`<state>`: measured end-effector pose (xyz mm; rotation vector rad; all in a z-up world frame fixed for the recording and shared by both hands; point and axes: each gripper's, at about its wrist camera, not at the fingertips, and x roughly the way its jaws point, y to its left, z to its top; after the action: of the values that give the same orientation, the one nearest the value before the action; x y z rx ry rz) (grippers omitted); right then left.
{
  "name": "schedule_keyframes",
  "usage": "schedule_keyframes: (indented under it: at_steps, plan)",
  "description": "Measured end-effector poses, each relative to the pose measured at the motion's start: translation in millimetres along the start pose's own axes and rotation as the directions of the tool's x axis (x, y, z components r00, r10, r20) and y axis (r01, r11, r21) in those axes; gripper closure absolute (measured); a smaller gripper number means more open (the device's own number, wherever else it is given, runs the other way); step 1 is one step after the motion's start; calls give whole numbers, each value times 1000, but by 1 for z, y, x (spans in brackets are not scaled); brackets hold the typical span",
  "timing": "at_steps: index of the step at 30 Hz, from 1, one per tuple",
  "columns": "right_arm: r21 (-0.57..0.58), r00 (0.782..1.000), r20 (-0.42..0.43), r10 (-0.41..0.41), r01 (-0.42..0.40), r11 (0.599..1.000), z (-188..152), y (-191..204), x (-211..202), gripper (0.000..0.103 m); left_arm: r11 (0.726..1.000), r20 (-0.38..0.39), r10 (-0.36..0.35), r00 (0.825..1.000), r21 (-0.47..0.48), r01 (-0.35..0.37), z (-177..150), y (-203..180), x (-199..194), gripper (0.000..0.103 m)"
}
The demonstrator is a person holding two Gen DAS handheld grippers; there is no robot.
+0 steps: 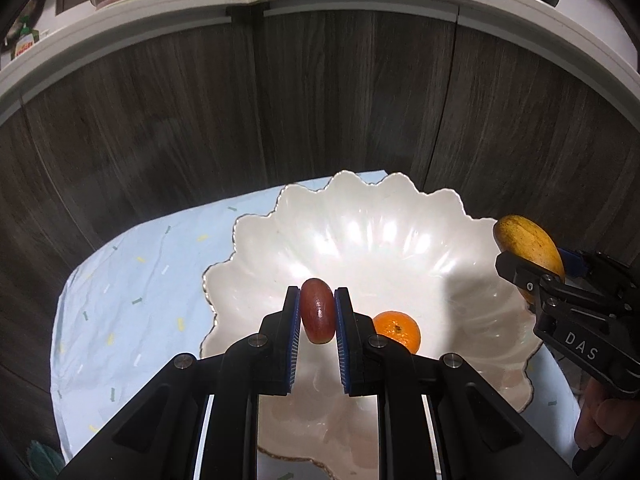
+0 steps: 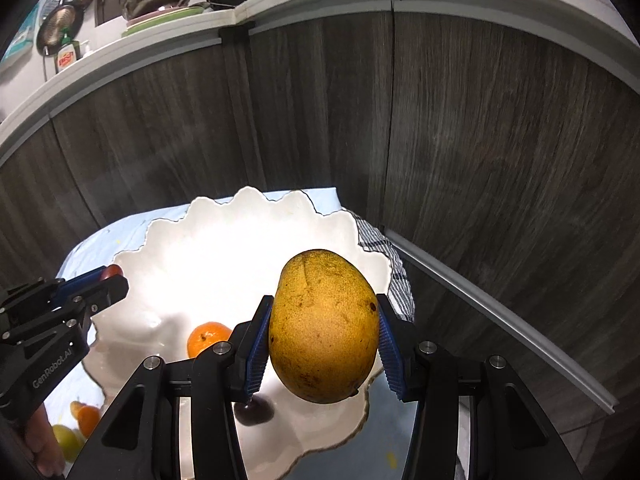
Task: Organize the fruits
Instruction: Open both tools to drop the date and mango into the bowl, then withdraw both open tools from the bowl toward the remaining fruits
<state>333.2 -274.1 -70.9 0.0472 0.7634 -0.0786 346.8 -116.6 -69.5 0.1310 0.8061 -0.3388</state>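
Left-wrist view, nearest: left gripper (image 1: 317, 312), fingers closed to a narrow gap around a small dark-red fruit (image 1: 317, 310), pinched across its short axis and held above the bowl's near wall. Just beyond, at 3 o'clock of that fruit: an orange (image 1: 398, 330) resting in the white scalloped bowl (image 1: 360, 220). At 3 o'clock of the frame: right gripper (image 1: 532, 268), fingers spread wide around a yellow mango (image 1: 528, 244), above the bowl's right rim.

Right-wrist view, nearest: mango (image 2: 324, 326) upright between the pads, filling the span. Behind, at 9 o'clock: orange (image 2: 208, 338) in the bowl (image 2: 224, 248); a dark round fruit (image 2: 254, 410) below the mango; loose fruits (image 2: 78, 426) at 7 o'clock, outside the bowl. Farthest: dark wood cabinet fronts (image 2: 480, 140).

Suggested for a good placement: lowering before releasing, red fruit clear of the orange; mango, likely heavy, set low onto bare bowl floor, away from the rim, to avoid rolling or chipping.
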Motion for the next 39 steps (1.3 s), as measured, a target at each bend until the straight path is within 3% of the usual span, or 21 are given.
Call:
schedule_keyframes:
  at_steps: [12,14,15,16,17,19,21,25,39]
  plan:
    - [-1,998,-66,-2,2,1000,2,0,18,54,1000,-52,-3,999,-4,3,-2,1,15,83]
    - [2,997,-76,-6,6,1000,0,-1,19,52,1000,-59,2,998,1,-1,-4,1,15,76]
    - [5,998,-69,-10,10,1000,0,-1,18,50,1000,-59,6,998,3,-6,-5,1,15,65]
    - [5,998,-60,-16,17,1000,0,-2,17,40,1000,-56,9,998,2,-9,-6,2,14,58]
    - [5,999,-45,-25,25,1000,1,-1,14,30,1000,-53,11,999,-1,-11,-6,3,13,57]
    - [4,999,-24,-34,34,999,2,-1,10,25,1000,-58,17,998,2,-17,-8,3,14,56]
    - [2,999,-19,-32,32,999,4,0,7,25,1000,-57,20,998,1,-20,-8,4,13,54]
    - [7,999,0,-32,32,999,4,0,1,22,1000,-30,23,999,8,-23,-8,3,5,38]
    - [10,1000,21,-20,19,1000,3,5,-16,21,998,17,68,998,7,-68,-7,9,-22,31]
